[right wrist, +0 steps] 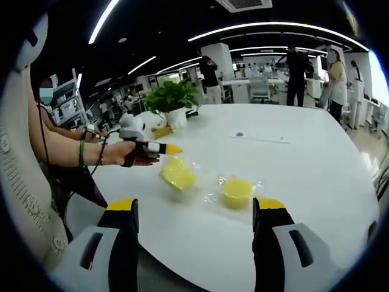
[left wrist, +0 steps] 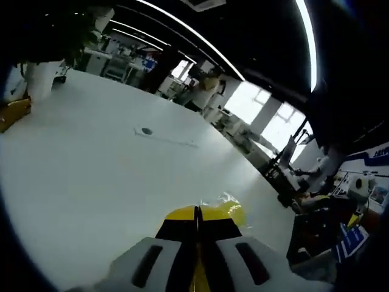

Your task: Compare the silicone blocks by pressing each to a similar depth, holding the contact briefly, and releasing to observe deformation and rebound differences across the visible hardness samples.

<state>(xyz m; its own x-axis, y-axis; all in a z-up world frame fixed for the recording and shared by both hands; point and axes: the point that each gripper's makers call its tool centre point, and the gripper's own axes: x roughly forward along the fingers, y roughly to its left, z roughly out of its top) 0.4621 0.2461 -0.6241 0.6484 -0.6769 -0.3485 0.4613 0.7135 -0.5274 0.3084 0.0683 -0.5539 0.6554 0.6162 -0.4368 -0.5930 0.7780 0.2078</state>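
Note:
Two yellow silicone blocks in clear wrap lie on the white table [right wrist: 304, 158]: a squarish block [right wrist: 177, 173] and a round block [right wrist: 237, 192] to its right. My right gripper [right wrist: 196, 207] is open, its yellow-tipped jaws spread wide and short of both blocks. A hand holds my left gripper [right wrist: 171, 148] just above and behind the squarish block, apart from it. In the left gripper view, my left gripper [left wrist: 197, 214] is shut with nothing between the jaws, and a yellow block [left wrist: 230, 211] peeks out just past its tips.
A potted plant [right wrist: 171, 98] in a white pot stands at the table's far side, with a yellow object [right wrist: 161, 131] beside it. A small round cover [right wrist: 239, 134] is set into the tabletop. The person's arm [right wrist: 67, 152] reaches in from the left. People [right wrist: 336, 79] stand beyond the table.

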